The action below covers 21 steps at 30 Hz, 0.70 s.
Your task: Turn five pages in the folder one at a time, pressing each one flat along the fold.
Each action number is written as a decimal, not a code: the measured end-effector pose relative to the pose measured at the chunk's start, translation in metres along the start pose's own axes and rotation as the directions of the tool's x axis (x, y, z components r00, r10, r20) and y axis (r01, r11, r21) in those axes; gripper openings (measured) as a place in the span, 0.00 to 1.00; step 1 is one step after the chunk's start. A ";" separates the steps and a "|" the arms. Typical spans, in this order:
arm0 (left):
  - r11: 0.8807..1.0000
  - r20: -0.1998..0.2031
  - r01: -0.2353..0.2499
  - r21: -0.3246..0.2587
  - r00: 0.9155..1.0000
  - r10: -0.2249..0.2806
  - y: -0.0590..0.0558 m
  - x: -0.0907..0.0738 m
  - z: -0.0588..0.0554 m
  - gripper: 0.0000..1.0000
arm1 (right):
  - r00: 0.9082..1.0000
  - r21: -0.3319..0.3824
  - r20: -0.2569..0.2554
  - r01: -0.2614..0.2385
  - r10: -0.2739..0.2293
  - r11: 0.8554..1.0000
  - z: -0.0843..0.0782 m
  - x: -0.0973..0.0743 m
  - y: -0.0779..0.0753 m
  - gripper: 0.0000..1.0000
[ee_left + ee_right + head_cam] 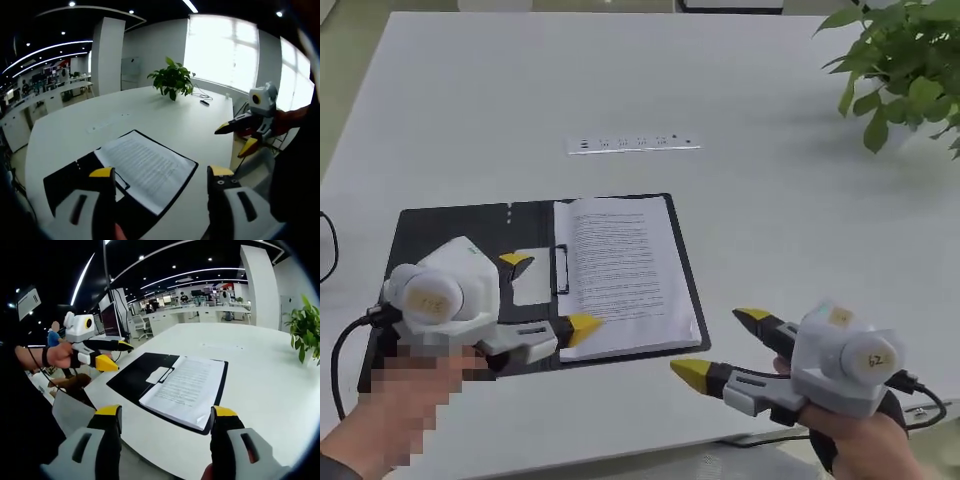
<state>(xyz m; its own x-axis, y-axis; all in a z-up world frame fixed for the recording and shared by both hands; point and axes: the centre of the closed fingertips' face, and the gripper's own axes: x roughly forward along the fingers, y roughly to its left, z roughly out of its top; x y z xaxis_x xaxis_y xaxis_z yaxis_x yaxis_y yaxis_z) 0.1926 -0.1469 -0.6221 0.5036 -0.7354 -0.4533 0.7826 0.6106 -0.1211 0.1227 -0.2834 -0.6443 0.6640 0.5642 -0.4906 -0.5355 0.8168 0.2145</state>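
A black folder point(470, 225) lies open on the white table point(620, 90), with a stack of printed pages point(620, 265) on its right half and a small white slip point(533, 285) by the centre clip. My left gripper point(550, 293) hovers open over the folder's near left part, its yellow tips apart. My right gripper point(723, 343) stands open off the folder's near right corner, holding nothing. The folder point(135, 170) and the right gripper point(240, 137) appear in the left gripper view; the folder point(170, 385) and the left gripper point(112, 354) in the right gripper view.
A power strip point(633, 144) lies on the table beyond the folder. A potted green plant point(905, 70) stands at the far right. The table's near edge runs just below both grippers. A black cable point(330, 245) loops at the left edge.
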 end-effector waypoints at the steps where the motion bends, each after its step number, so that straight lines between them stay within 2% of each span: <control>1: 1.000 -0.007 0.006 0.009 1.000 -0.006 -0.002 0.003 0.000 0.75 | 1.000 0.000 -0.001 0.000 0.000 1.000 0.000 0.000 0.000 0.71; 4: 1.000 -0.022 0.023 0.015 1.000 -0.022 -0.003 0.011 -0.002 0.75 | 1.000 0.003 -0.003 0.002 -0.002 1.000 -0.002 0.000 -0.001 0.71; 14: 0.997 -0.047 0.073 0.030 0.996 -0.072 -0.012 0.040 0.006 0.75 | 1.000 0.018 -0.003 0.006 -0.006 1.000 -0.003 -0.003 -0.002 0.71; 18: 0.991 -0.086 0.113 0.068 0.991 -0.107 -0.019 0.055 0.002 0.75 | 1.000 0.019 -0.007 0.007 -0.007 1.000 -0.004 -0.004 -0.002 0.71; 21: 0.990 -0.096 0.130 0.061 0.988 -0.124 -0.022 0.066 0.002 0.75 | 1.000 0.024 -0.006 0.010 -0.009 1.000 -0.005 -0.005 -0.003 0.71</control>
<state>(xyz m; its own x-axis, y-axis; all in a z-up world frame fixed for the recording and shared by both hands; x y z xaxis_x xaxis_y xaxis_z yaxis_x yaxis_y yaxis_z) 0.2093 -0.2089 -0.6474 0.3652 -0.7741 -0.5171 0.8625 0.4903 -0.1249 0.1184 -0.2895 -0.6470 0.6662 0.5558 -0.4973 -0.5163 0.8249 0.2303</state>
